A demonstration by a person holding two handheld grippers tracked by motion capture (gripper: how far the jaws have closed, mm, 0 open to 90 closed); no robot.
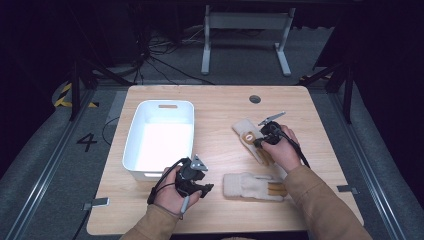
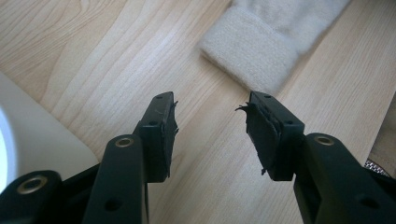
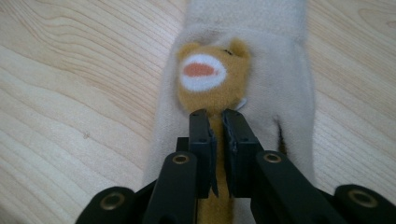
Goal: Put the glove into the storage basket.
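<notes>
Black jaws of the right gripper [image 3: 217, 135] pinch a narrow fold of tan plush on the far glove [image 3: 261, 93], the pads nearly together with the fabric caught between them. Just beyond those fingertips sits the glove's bear face, ochre with small ears and a white muzzle around an orange patch; the ribbed cream cuff lies further ahead still. The glove lies flat on the wooden table [image 1: 220, 107].

It looks soft, light and floppy (it will sag and drape once raised), so a pinch on the raised plush patch or on the thicker cuff should hold better than one on the thin knit.

The left gripper [image 2: 210, 135] stands half spread with nothing between its pads; the cuff of the near glove [image 2: 261, 46] lies ahead of its fingertips and a little to the right, apart from them. The white bin [image 1: 160, 137] sits just to the other side of those jaws.
</notes>
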